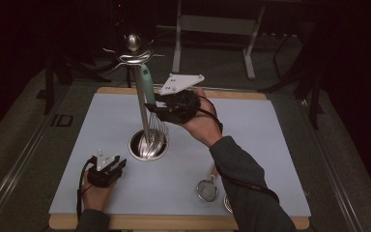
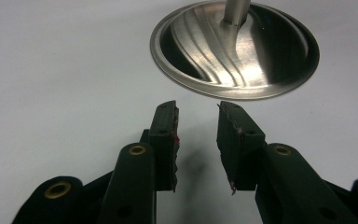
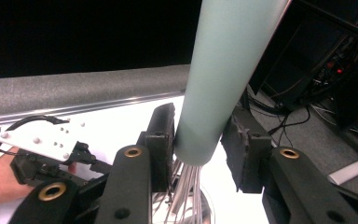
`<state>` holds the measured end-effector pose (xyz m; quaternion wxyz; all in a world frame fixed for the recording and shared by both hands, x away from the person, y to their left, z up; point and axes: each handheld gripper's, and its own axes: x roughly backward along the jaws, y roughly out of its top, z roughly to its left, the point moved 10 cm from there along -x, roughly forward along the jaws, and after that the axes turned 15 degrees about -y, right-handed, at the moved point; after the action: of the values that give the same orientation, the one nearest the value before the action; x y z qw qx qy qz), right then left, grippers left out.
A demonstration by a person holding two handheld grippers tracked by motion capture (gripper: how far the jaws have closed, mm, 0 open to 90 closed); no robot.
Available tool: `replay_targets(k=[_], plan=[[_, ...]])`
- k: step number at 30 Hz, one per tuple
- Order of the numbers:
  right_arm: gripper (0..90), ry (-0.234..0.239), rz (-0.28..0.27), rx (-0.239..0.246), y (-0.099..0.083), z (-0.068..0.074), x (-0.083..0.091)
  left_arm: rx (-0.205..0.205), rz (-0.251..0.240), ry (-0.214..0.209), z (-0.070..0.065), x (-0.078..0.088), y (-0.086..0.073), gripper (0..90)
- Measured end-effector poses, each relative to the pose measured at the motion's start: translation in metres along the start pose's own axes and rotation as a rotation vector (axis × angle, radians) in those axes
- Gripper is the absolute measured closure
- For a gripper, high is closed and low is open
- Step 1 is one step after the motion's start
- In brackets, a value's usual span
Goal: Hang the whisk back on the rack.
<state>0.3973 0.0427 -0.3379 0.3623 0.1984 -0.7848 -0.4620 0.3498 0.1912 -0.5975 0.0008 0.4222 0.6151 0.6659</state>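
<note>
High view is showing the right gripper (image 1: pixel 155 104) up beside the utensil stand (image 1: pixel 141 104), with a whisk (image 1: pixel 150 99) hanging from one of the hooks at the stand's top; the whisk's pale green handle is running down between the jaws and its wires are dangling just above the round steel base (image 1: pixel 162 153); right gripper view is catching that handle (image 3: pixel 228 70) standing between the two pads, seemingly brushing the left pad while a gap is showing at the right one, so the jaws are standing apart around it and not clamping; by my reading, the step in hand is the release of the whisk onto its hook. Left gripper (image 1: pixel 107 169) is resting low on the pale blue mat (image 1: pixel 251 130) near the base, its jaws spread wide with nothing between them. A small strainer (image 1: pixel 207 189) is lying at the near edge of the mat, beside the right sleeve. Next, the right gripper is likely needing to back straight off the handle without nudging it, lest the whisk swing or slip from the hook; the strainer is probably waiting its turn.
</note>
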Motion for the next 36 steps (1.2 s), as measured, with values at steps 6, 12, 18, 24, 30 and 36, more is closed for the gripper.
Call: replay_targets(k=[6, 12, 18, 24, 30, 36], plan=[[62.5, 0.007, -0.008, -0.001, 0.001, 0.0, 0.004, 0.001, -0.001, 0.0, 0.0, 0.0, 0.0, 68.4], [66.6, 0.022, -0.005, 0.008, -0.001, 0.0, 0.009, 0.0, 0.0, 0.0, 0.0, 0.0, 0.0, 68.4], [71.0, 0.031, 0.02, 0.024, -0.015, -0.002, 0.01, 0.001, -0.001, 0.001, 0.0, 0.0, 0.0, 68.3], [71.4, 0.05, 0.039, 0.025, -0.035, -0.003, 0.018, 0.002, 0.0, 0.002, 0.0, 0.0, 0.0, 68.1], [71.4, 0.038, 0.085, 0.016, -0.062, -0.013, 0.021, 0.001, 0.001, 0.005, 0.0, 0.0, 0.0, 67.9], [71.4, 0.03, 0.126, 0.011, -0.079, -0.019, 0.022, 0.002, -0.001, 0.006, 0.0, 0.0, 0.0, 67.8]])
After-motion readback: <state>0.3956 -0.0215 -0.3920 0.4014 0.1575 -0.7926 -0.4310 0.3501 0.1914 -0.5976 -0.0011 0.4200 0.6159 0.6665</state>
